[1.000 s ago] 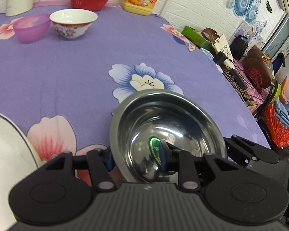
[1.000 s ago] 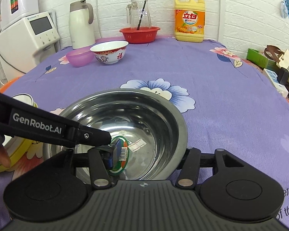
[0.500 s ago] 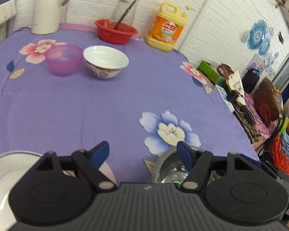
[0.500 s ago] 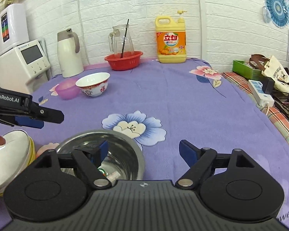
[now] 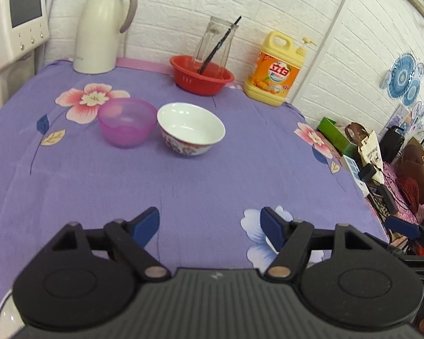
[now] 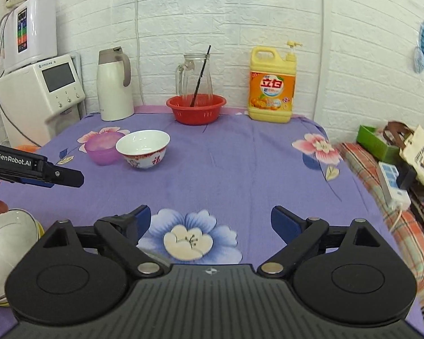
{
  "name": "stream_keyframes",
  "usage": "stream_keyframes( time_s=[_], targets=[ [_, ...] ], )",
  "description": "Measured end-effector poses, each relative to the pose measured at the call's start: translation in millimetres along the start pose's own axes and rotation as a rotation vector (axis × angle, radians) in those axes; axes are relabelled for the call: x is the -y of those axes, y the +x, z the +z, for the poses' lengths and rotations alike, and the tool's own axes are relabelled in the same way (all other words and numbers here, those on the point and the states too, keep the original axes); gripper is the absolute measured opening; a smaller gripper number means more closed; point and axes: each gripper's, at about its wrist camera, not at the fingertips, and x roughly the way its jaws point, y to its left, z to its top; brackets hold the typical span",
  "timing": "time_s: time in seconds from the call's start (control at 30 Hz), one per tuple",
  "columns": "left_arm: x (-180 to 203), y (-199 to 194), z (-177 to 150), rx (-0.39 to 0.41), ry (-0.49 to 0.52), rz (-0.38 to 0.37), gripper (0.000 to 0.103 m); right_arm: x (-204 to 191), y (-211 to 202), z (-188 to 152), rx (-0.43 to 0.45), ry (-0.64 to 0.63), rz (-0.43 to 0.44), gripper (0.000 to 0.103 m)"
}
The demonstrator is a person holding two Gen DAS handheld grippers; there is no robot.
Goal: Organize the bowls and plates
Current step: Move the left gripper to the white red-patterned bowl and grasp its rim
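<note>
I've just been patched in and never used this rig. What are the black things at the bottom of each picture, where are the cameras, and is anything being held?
There is no robot arm: a person carries a two-finger gripper in each hand, each with a camera looking along its fingers. One picture looks past the left gripper, the other past the right gripper. Both have just been opening and hold nothing. On the purple flowered tablecloth stand a purple plastic bowl and a white porcelain bowl side by side. Stacked dishes sit at the right view's lower left.

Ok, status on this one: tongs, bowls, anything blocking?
Left tongs open, empty. Right tongs open, empty. White bowl beside purple bowl, untouched. Path clear.
</note>
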Motion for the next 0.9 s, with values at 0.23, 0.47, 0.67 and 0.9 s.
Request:
stream_keyframes(
  time_s=[0.23, 0.47, 0.67, 0.9],
  targets=[
    [-1, 11, 27, 0.058, 0.038, 0.066, 0.072, -4, 38, 28, -0.035, -0.08, 0.015, 0.103],
    [-6, 36, 49, 0.065, 0.056, 0.116, 0.072, -5, 89, 57, -0.085, -0.12, 0.054, 0.103],
    [-12, 62, 65, 0.056, 0.062, 0.179, 0.072, -6, 136, 77, -0.122, -0.118, 0.096, 0.103],
    [-55, 112, 79, -0.068, -0.269, 0.027, 0.071, -9, 190, 90, -0.167, -0.054, 0.154, 0.103]
  ],
)
